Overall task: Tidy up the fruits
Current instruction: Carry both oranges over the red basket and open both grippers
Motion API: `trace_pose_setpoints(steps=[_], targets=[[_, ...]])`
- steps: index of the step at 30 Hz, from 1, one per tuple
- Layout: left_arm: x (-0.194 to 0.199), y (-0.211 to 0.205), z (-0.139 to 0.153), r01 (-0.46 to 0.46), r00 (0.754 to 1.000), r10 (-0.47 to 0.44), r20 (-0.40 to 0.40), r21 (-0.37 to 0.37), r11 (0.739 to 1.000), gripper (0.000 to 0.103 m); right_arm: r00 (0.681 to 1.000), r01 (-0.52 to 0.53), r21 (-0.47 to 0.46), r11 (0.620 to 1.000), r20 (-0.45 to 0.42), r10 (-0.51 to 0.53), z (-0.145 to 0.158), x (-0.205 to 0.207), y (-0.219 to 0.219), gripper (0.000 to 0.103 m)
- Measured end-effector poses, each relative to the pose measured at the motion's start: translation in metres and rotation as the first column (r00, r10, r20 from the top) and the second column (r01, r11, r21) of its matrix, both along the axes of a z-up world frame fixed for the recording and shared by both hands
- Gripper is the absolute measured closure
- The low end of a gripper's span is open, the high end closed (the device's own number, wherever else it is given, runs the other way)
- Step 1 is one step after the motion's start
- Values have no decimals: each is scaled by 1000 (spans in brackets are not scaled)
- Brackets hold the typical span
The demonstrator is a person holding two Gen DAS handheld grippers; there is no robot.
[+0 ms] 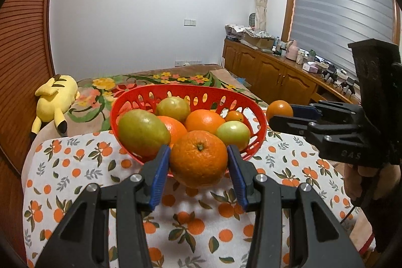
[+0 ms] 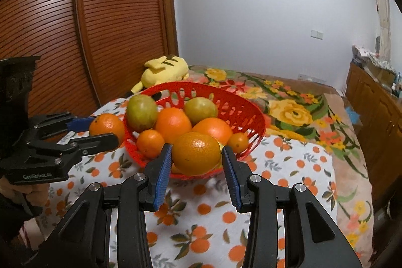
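Beside the red basket [image 1: 253,117], both grippers' fingers [image 1: 158,175] [image 2: 160,175] each clamp a glossy orange [image 1: 198,158] [image 2: 196,153].

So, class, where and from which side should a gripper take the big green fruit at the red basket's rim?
Across its narrow middle, from above-left. The big green fruit lies lengthwise atop the pile at the red basket's left rim; an orange crowds its right side, while its top and left look open.
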State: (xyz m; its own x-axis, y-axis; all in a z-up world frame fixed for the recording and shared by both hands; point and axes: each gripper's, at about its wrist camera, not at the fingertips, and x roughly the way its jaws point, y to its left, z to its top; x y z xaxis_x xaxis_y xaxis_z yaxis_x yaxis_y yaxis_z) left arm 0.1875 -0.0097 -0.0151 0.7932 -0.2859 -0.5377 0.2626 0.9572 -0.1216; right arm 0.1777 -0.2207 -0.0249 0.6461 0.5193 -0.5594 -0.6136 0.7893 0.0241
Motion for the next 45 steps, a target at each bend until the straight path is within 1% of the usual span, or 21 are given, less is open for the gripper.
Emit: trace_pose_setpoints(steps=[7,15,23,30,38,45], targets=[[19,-3,-7,10,1000,-10,-15,-1,1000,58,1000,-10,-19,1000,-12,10,-9,30,4,63],[46,-8,-12,13,999,-13,-34,8,1000,58,999,-30,-69,997,-26,28,-18,67,17,63],[66,-13,-14,20,999,-19,-43,21,1000,58,998,-29,-63,998,-61,25,-27,95,16,63],[75,-15,-15,24,999,-23,-37,29,999,58,998,-20,-42,999,-60,17,-26,101,12,59],[84,-16,-14,24,999,-23,-44,25,999,58,999,-8,-21,1000,-37,7,-20,90,3,57],[89,-20,-18,30,998,-29,-55,20,999,58,999,-2,-8,1000,-39,2,-20,83,-3,56]])
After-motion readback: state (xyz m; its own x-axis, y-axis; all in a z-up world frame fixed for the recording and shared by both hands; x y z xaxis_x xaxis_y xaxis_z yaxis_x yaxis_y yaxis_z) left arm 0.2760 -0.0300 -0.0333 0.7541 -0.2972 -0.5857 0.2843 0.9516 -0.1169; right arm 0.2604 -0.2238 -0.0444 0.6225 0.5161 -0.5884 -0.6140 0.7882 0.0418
